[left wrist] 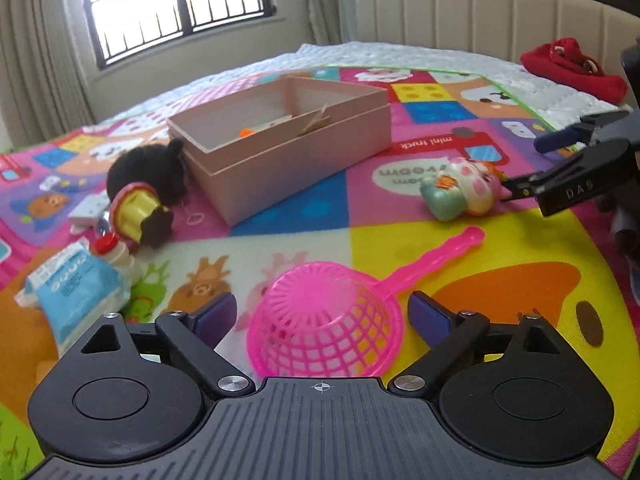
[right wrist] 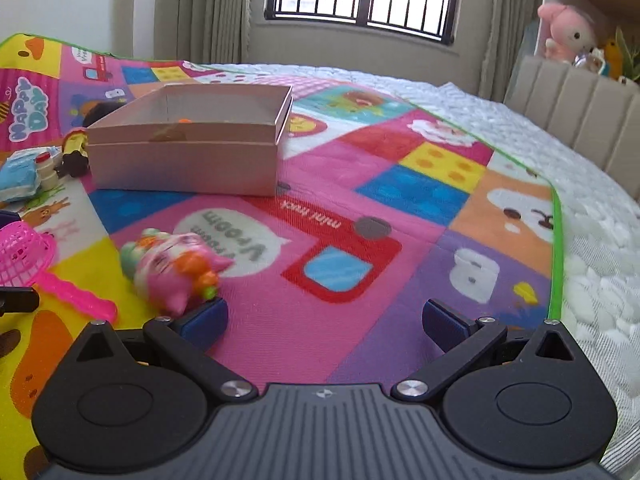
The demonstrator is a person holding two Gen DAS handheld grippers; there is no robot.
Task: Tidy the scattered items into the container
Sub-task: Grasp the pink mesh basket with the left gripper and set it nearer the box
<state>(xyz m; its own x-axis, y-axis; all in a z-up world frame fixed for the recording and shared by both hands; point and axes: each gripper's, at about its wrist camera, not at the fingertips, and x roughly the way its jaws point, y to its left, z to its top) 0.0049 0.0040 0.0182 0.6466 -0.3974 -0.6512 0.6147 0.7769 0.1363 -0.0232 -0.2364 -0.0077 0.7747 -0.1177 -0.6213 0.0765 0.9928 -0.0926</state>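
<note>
a: pink strainer (left wrist: 320, 292) right under the left gripper (left wrist: 324, 314), upside down near the front edge of the play mat (left wrist: 400, 236). bowl sitting between wide-open jaws, pads apparently not pressing on it yet.

b: thin plastic mesh, so probably very light and a bit springy. likely to flex or squirt out if squeezed hard across the dome.

a: better by the handle (left wrist: 432, 260), then? looks flat and stiffer, pointing off toward the right side of the mat.

b: either there, or a gentle pinch low on the rim. nothing fragile, just slippery and hollow.

a: and the right gripper (right wrist: 326, 318)?

b: open too, nothing between the jaws. squishy toy (right wrist: 176, 272) just off its left finger, maybe touching the tip, hard to tell. lying on the pink patch of the mat, between the strainer handle and the box.

a: soft, by the look of it?

b: probably foam, light, forgiving. needs a grip around the fat middle, not the small bits sticking out.

a: box (left wrist: 288, 152) past both, near the middle of the mat, open on top, with a few small things already inside.

b: more left beside its far left corner: doll (left wrist: 148, 196), small bottle (left wrist: 116, 254), blue packet (left wrist: 80, 292). packet probably limp, so best pinched at an edge.
</note>
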